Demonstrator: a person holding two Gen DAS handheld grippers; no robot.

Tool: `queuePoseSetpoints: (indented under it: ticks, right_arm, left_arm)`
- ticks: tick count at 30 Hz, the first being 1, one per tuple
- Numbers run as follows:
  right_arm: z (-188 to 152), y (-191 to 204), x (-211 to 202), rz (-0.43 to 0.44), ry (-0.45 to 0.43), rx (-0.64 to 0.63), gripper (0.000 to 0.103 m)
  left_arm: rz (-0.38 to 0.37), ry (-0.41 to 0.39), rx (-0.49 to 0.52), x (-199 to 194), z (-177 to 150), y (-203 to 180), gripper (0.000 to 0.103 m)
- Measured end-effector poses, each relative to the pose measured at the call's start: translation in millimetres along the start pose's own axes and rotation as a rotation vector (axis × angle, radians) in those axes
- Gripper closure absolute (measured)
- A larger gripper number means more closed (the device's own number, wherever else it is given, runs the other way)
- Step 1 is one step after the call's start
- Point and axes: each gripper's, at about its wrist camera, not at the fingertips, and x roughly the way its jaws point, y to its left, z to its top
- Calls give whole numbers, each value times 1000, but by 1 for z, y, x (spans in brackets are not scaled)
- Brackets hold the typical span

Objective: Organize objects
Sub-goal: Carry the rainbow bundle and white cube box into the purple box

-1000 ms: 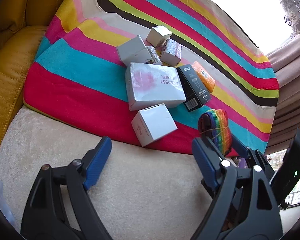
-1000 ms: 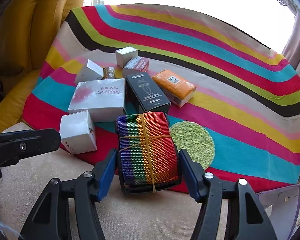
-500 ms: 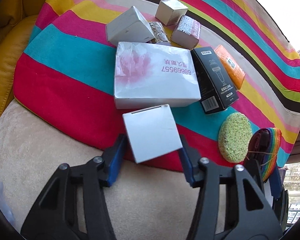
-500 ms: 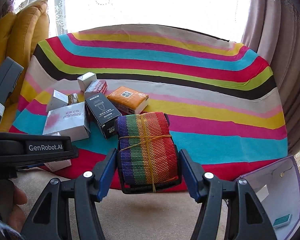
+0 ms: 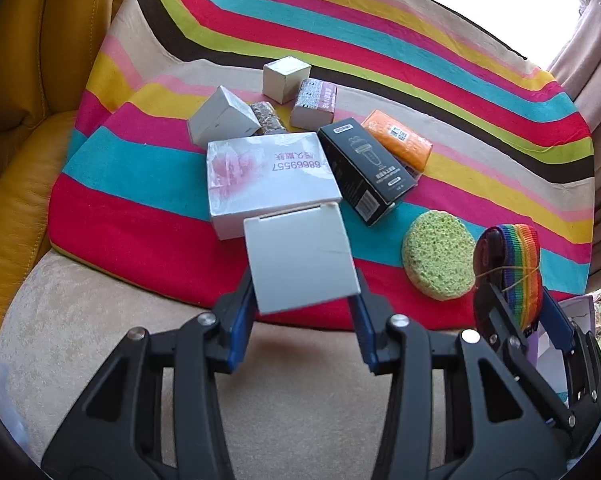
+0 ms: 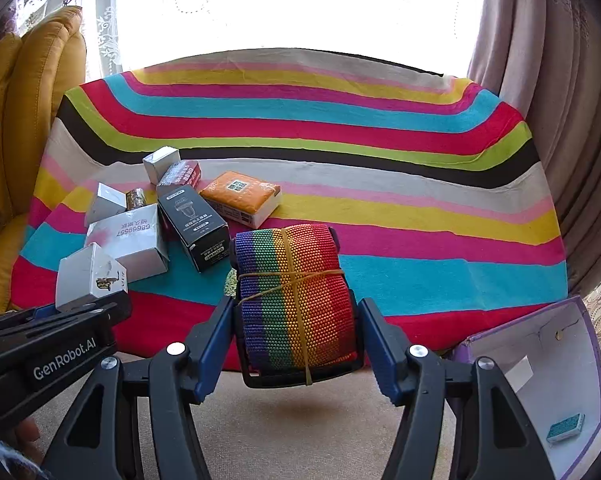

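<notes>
Striped cloth (image 5: 148, 216) looks like soft matt fabric, and the green sponge (image 5: 438, 258) is rough and porous. The strap roll (image 6: 296, 300) is coarse woven webbing; the white box (image 5: 300, 258) is smooth cardboard.

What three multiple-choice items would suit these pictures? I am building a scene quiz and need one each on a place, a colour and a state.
1. The green sponge lies:
A. on the striped cloth
B. on the black box
C. in the purple box

2. The tissue pack is:
A. blue
B. orange
C. white

3. The left gripper is:
A. open, empty
B. shut on a small white box
C. shut on the sponge

Answers:
1 A, it rests flat on the cloth's stripes.
2 B, its wrapper is orange.
3 B, its pads press the box's sides.
</notes>
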Motion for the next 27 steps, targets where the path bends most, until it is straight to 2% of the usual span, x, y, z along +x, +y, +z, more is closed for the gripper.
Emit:
queuePoseSetpoints:
  ticks: [7, 20, 27]
  right_arm:
    - [-9, -26, -9, -31, 19, 57, 41]
    - [-24, -67, -27, -62, 31, 126, 41]
    - [-33, -94, -38, -69, 40, 173, 41]
  left_arm:
    - [-23, -45, 75, -14, -6, -19, 55]
    - [-53, -47, 171, -22, -25, -58, 55]
    - [-104, -40, 255, -25, -41, -93, 55]
